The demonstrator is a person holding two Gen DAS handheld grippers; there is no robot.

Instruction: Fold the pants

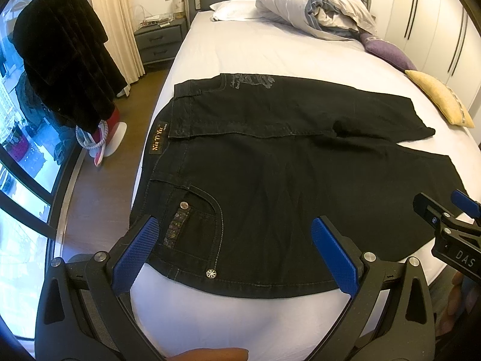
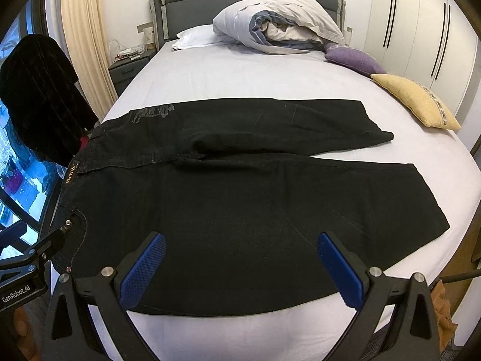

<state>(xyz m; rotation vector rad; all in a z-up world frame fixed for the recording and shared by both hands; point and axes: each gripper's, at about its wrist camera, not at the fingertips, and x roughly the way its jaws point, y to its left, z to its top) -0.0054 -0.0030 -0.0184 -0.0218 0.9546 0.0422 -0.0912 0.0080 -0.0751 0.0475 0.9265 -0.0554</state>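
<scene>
Black pants (image 1: 270,162) lie flat across the foot of the bed, waistband at the left, both legs running right and spread apart; they also show in the right wrist view (image 2: 240,198). My left gripper (image 1: 234,234) is open and empty, hovering over the near hip and front pocket (image 1: 195,225). My right gripper (image 2: 240,249) is open and empty, over the near leg's front edge. The right gripper also shows at the right edge of the left wrist view (image 1: 442,207).
The bed (image 1: 255,51) has a white sheet, a bundled duvet (image 1: 318,6) and pillow at the head, and a purple cushion (image 2: 354,60) and a yellow cushion (image 2: 415,102) on the right. A dark garment (image 1: 63,60) hangs on a stand left of the bed, by a nightstand (image 1: 159,39).
</scene>
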